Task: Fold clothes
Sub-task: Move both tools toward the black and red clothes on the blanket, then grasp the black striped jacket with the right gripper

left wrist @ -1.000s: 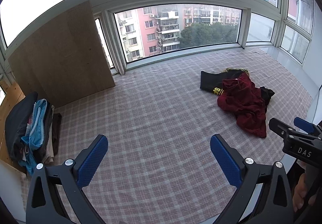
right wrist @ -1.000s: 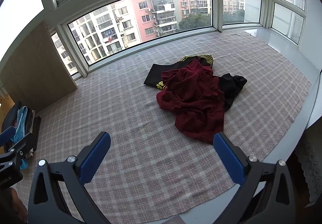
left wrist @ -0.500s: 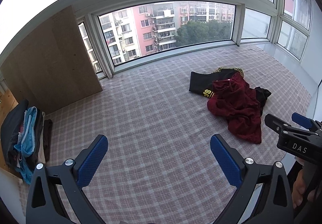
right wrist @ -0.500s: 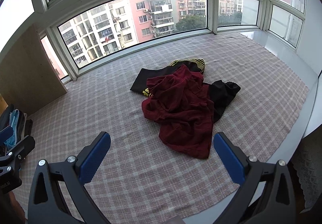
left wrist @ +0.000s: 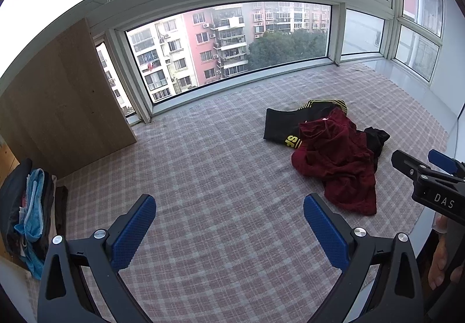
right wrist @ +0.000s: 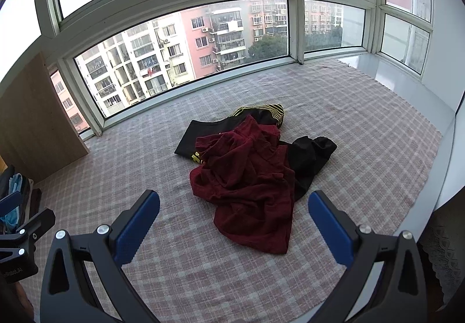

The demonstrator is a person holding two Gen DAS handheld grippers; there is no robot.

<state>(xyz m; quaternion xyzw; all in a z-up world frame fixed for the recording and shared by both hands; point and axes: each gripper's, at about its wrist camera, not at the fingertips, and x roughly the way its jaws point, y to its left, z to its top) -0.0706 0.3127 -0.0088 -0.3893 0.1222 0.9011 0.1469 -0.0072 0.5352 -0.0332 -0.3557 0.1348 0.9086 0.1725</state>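
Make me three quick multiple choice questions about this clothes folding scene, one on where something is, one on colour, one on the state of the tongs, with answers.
1. Where does the dark red garment lie?
A. partly over the black garment
B. hanging on the window frame
C. on the stack by the wooden panel

2. What colour are the stripes on the black garment?
A. white
B. yellow
C. blue

3. How do the right tongs stand?
A. shut on the red garment
B. shut on nothing
C. open, holding nothing

Answers:
1. A, the red cloth covers the black one's middle, on the checked cloth.
2. B, yellow stripes show at its far end.
3. C, the blue pads are wide apart with nothing between them; the left tongs are open too.
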